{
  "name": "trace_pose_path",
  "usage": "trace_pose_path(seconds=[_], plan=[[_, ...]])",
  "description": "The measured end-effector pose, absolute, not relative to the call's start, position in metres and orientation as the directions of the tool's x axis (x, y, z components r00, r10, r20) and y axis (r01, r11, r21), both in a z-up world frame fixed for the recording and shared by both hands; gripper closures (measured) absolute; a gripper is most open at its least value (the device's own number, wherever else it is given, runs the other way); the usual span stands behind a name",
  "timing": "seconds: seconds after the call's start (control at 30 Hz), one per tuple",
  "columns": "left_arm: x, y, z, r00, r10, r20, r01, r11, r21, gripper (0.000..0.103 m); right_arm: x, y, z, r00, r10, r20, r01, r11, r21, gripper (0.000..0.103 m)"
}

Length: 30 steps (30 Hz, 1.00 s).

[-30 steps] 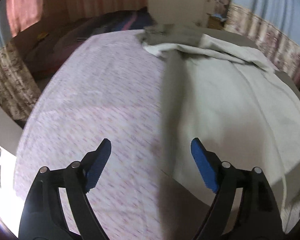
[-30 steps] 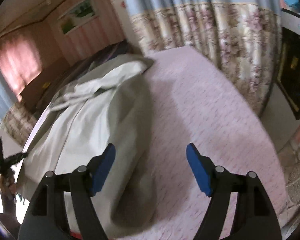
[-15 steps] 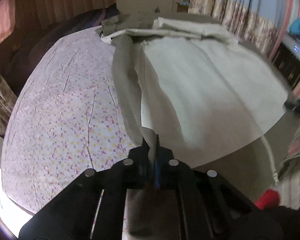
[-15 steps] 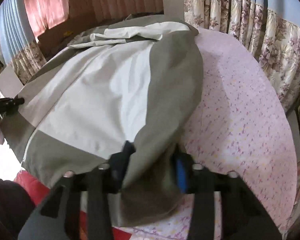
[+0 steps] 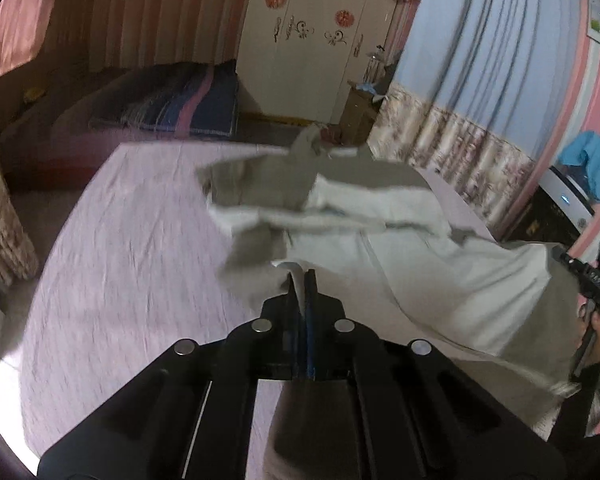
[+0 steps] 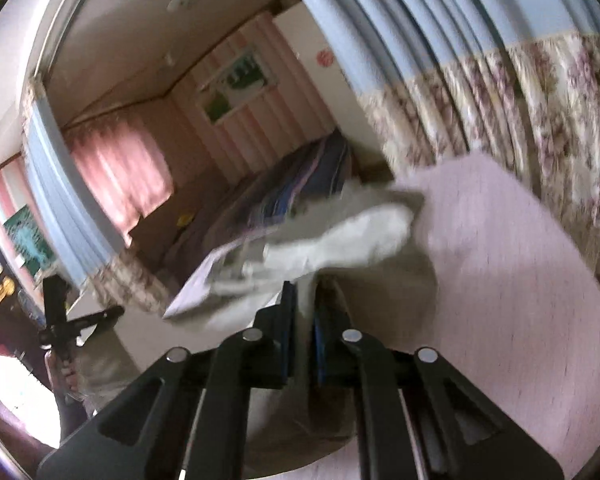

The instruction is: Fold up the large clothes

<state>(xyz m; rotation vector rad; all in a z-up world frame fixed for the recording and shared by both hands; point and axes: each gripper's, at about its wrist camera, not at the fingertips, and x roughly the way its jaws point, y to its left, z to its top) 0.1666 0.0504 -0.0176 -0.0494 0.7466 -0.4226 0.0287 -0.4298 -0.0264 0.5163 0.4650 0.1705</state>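
Note:
A large grey and white garment [image 5: 380,248] lies partly on the pink floral bed sheet [image 5: 132,240], with its near hem lifted off the bed. My left gripper [image 5: 300,280] is shut on the hem's left corner. My right gripper [image 6: 304,292] is shut on the other corner; the garment [image 6: 340,236] stretches away from it over the sheet [image 6: 500,260]. The right gripper also shows in the left wrist view [image 5: 592,280] at the far right. The left gripper shows small in the right wrist view [image 6: 60,320] at the far left.
A second bed with a striped dark blanket [image 5: 172,104] stands beyond the sheet. A white wardrobe [image 5: 320,32] is at the back. Blue and floral curtains [image 6: 500,92] hang along the right side. A dark unit with a blue cloth [image 5: 584,168] stands at the right.
Both grippers closed on the garment's near hem and have lifted it. Both views have tilted up, and the cloth now hangs raised between them.

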Motion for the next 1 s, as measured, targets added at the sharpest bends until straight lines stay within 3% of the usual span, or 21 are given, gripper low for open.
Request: trace_pose_path(seconds=[0.17,0.3,0.43,0.5,0.53,0.6,0.67,0.73,0.77,0.8,0.9,0.97,1.0], plan=[[0.244,0.021,0.005,0.698,-0.307,-0.647,0.336,0.938,-0.083,0.102,0.117,-0.436,0.014,0.900,0.178,-0.399,0.000,0.913,0.407,0.095],[0.331,0.011,0.006,0.698,-0.266,-0.665,0.289,0.954,-0.079,0.100,0.209,-0.444,0.026,0.879,0.070,-0.472,0.085,0.950,0.300,0.095],[0.421,0.000,-0.027,0.652,-0.164,-0.740,0.223,0.975,-0.019,0.097,0.311,-0.447,0.005,0.795,-0.021,-0.606,0.163,0.970,0.181,0.095],[0.466,-0.014,-0.068,0.565,-0.103,-0.819,0.220,0.975,0.030,0.097,0.369,-0.448,-0.034,0.660,-0.018,-0.751,0.185,0.973,0.139,0.094],[0.478,-0.018,-0.086,0.534,-0.070,-0.843,0.222,0.973,0.060,0.097,0.381,-0.449,-0.049,0.634,-0.010,-0.773,0.191,0.971,0.144,0.092],[0.495,-0.027,-0.129,0.460,-0.001,-0.888,0.232,0.965,0.120,0.096,0.404,-0.452,-0.084,0.539,-0.006,-0.842,0.206,0.971,0.125,0.060],[0.499,-0.027,-0.143,0.440,0.006,-0.898,0.240,0.963,0.124,0.096,0.407,-0.456,-0.094,0.523,-0.011,-0.852,0.204,0.972,0.113,0.045],[0.497,-0.015,-0.133,0.443,-0.065,-0.894,0.234,0.971,0.045,0.092,0.392,-0.465,-0.078,0.584,0.080,-0.808,0.167,0.962,0.216,0.044],[0.496,-0.008,-0.125,0.445,-0.105,-0.889,0.229,0.973,-0.001,0.091,0.381,-0.473,-0.062,0.641,0.135,-0.756,0.144,0.946,0.291,0.036],[0.495,0.000,-0.111,0.453,-0.150,-0.879,0.224,0.973,-0.051,0.086,0.371,-0.478,-0.048,0.685,0.161,-0.710,0.125,0.935,0.332,0.028],[0.488,0.015,-0.069,0.484,-0.268,-0.833,0.249,0.955,-0.162,0.065,0.336,-0.478,-0.008,0.789,0.161,-0.593,0.054,0.943,0.328,0.021],[0.481,0.020,-0.045,0.514,-0.312,-0.799,0.268,0.943,-0.196,0.040,0.319,-0.470,0.001,0.813,0.116,-0.571,0.036,0.968,0.248,0.019],[0.472,0.024,-0.029,0.587,-0.269,-0.764,0.245,0.958,-0.149,0.006,0.312,-0.465,-0.001,0.811,0.098,-0.576,0.029,0.978,0.207,0.019]])
